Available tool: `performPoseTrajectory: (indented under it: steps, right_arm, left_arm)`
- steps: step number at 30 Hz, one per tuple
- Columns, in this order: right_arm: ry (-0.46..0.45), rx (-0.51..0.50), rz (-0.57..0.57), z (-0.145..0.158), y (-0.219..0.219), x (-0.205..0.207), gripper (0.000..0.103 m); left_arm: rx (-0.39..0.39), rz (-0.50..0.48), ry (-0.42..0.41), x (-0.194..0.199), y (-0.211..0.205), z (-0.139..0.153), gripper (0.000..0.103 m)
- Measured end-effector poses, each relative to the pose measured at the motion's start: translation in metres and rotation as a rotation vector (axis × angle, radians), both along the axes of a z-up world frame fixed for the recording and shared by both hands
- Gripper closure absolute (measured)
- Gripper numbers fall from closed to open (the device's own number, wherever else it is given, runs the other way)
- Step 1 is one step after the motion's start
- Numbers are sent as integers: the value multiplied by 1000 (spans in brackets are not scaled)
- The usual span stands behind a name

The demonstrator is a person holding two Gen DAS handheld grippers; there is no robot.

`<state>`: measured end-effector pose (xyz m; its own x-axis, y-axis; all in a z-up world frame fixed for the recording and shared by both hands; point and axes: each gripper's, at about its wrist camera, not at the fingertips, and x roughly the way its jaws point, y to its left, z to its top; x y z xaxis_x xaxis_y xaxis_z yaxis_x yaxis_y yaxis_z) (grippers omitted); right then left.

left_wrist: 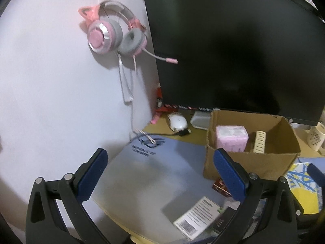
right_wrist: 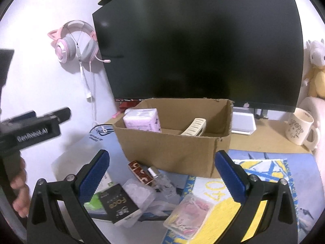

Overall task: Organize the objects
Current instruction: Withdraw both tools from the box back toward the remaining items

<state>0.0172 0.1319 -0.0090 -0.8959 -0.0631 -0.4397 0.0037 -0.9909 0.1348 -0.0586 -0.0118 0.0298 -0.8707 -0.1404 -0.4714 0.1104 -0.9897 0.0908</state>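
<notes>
So we've got both grippers up over the desk with nothing in either one: our left gripper (left_wrist: 160,174) has its blue fingers (left_wrist: 92,174) spread wide over the pale desk mat (left_wrist: 154,168), and our right gripper (right_wrist: 162,174) is spread wide too, hanging above the loose pile in front of the cardboard box (right_wrist: 172,148). The box sits open-topped on the desk right in front of the big dark monitor (right_wrist: 199,46), and it already holds a pink tissue pack (right_wrist: 142,120) at its left end plus a cream comb-like thing (right_wrist: 195,127) leaning against its back right side. Still lying out on the mat between the right gripper's fingers: a black box with gold lettering (right_wrist: 119,205), a green and white box (right_wrist: 97,195) under it, a brown patterned little box (right_wrist: 141,171) touching a small clear bottle (right_wrist: 155,174), a crinkly clear bag (right_wrist: 140,191), and a clear case with pink stuff inside (right_wrist: 189,213) sitting on the yellow and blue cloth (right_wrist: 270,179). From the left wrist view we can also see a white box with a barcode label (left_wrist: 197,217) near the desk's front edge. Off to the side, pink cat-ear headphones (left_wrist: 113,34) hang on the wall, a cream mug (right_wrist: 300,128) stands right of the box, and a white mouse (left_wrist: 177,123) sits under the monitor.
</notes>
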Motion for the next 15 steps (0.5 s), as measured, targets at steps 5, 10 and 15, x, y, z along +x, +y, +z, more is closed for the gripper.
performPoseTrajectory:
  steps: [5, 10, 15]
  right_arm:
    - [-23, 65, 16, -8, -13, 2, 0]
    - [-39, 89, 17, -15, -19, 4, 0]
    - [-50, 94, 20, -21, -24, 5, 0]
  left_arm:
    - [52, -38, -36, 4, -6, -17, 0]
    - [64, -49, -61, 8, -11, -35, 0]
    - [76, -58, -80, 11, -15, -48, 0]
